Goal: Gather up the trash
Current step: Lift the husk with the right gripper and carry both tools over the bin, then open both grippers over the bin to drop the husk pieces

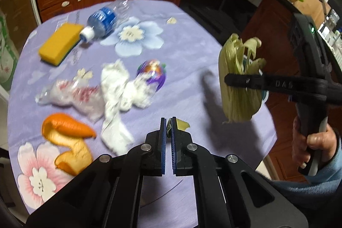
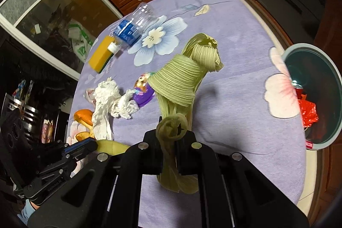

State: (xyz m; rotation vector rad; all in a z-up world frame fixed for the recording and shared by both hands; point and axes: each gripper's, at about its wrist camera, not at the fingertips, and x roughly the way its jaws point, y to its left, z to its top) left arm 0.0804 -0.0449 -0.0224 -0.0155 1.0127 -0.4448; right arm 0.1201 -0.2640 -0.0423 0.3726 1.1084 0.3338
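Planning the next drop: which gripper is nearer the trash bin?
Right. The right gripper, holding the corn husk, is over the table beside the trash bin; the left gripper is farther away.

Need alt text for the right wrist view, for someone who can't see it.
The right gripper is shut on a pale green corn husk, held above a purple floral tablecloth. A bin with red trash sits at right; crumpled tissue, orange peel and a plastic bottle lie at left.
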